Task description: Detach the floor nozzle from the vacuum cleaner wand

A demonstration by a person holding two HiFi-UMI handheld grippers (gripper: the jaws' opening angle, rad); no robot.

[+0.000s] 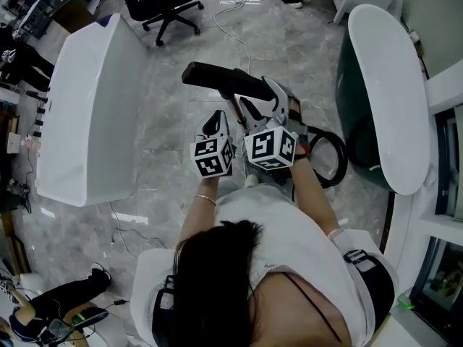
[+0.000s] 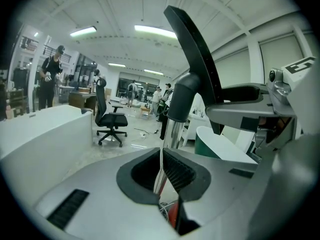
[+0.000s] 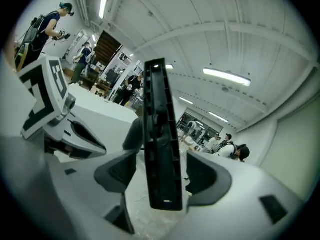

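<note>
Clamping the wand (image 2: 171, 134), the left gripper (image 2: 161, 171) has its jaws closed narrowly on the bright tube. Right gripper (image 3: 161, 170) stands wide, pads clear of the black nozzle (image 3: 159, 134) upright between them. Nozzle appears joined to the wand at its neck, raised above the floor (image 1: 166, 121). A hose (image 1: 343, 157) loops at the person's right.
</note>
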